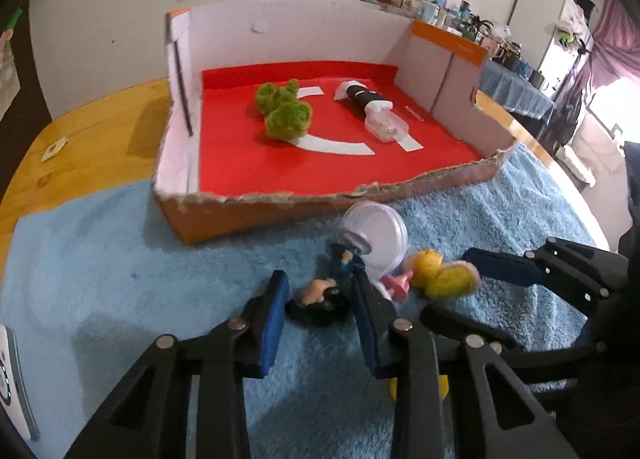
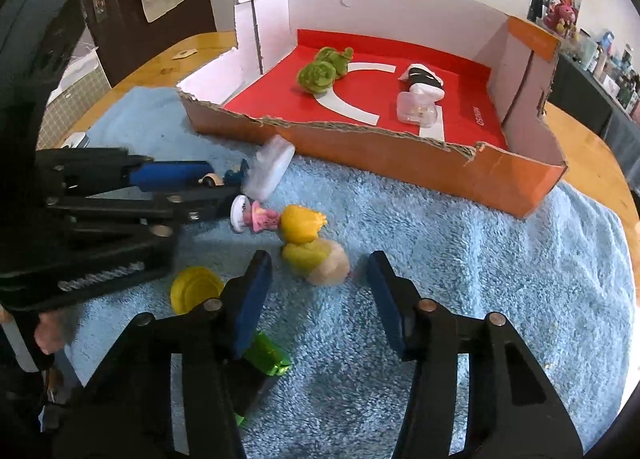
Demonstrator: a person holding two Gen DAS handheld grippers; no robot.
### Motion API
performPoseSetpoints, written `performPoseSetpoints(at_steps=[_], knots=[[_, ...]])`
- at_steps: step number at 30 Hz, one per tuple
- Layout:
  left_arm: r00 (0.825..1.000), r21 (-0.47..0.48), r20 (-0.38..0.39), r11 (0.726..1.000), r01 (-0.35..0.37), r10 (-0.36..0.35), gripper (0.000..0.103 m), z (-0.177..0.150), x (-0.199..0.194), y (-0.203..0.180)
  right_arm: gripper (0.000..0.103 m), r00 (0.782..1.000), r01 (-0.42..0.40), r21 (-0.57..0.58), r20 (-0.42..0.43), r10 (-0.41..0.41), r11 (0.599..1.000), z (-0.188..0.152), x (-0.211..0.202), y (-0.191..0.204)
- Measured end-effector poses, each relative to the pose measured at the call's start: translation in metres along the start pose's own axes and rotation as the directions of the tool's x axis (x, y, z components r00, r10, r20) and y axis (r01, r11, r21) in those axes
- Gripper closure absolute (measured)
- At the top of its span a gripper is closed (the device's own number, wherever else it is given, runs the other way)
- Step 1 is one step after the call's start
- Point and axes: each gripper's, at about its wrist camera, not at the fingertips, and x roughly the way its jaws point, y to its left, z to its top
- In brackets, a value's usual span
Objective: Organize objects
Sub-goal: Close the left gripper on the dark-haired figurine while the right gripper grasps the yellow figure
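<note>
Figurines remain outside the cardboard box (image 2: 400, 163), on the blue towel (image 2: 480, 259) before its torn front wall, while two green plush balls (image 1: 280, 107) and a capsule lie inside; left gripper (image 1: 320, 299) clamps the dark-haired figurine (image 1: 320, 295), right gripper (image 2: 320, 279) narrowly brackets the yellow-haired figurine (image 2: 312, 247).

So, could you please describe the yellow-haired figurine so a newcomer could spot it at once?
Start at the cardboard box with the red floor. On the blue towel before its torn wall lie two dolls. It is the nearer one, with yellow hair and pink dress.
</note>
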Motion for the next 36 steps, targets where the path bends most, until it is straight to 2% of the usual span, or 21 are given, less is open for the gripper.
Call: performPoseSetpoints(at_steps=[2,9,13,15,17,24,36], knots=[[1.000,0.000,-0.003,1.000,0.006,-0.006,0.069,0.003,0.002,0.000,0.062,1.000,0.003,0.002,0.002,-0.003,1.000,0.000,-0.001,-0.001],[1.000,0.056,-0.010,0.998,-0.017,0.018,0.067,0.004,0.006,-0.008,0.062,1.000,-0.018,0.033,0.003,0.018,0.999,0.004,0.000,-0.004],[1.000,0.044,-0.011,0.999,-0.009,0.010,0.066,0.005,0.006,-0.006,0.064,1.000,-0.016,0.031,0.006,0.016,0.999,0.004,0.002,-0.005],[1.000,0.046,-0.008,0.999,-0.012,0.013,0.068,0.005,0.005,-0.007,0.075,1.000,-0.007,0.030,0.003,0.007,1.000,0.003,0.001,-0.005],[1.000,0.047,-0.006,0.999,-0.007,0.007,0.072,0.004,0.004,-0.008,0.077,1.000,-0.020,0.041,0.003,0.020,0.999,0.002,0.000,-0.006],[0.999,-0.001,0.015,0.999,0.035,-0.035,0.072,0.001,-0.003,-0.004,0.078,0.999,-0.042,0.069,0.012,0.041,0.997,-0.001,-0.006,-0.010],[0.998,-0.035,0.049,0.999,0.027,-0.026,0.072,-0.009,-0.023,-0.007,0.078,0.997,-0.058,0.080,0.048,0.054,0.995,-0.003,-0.024,-0.010]])
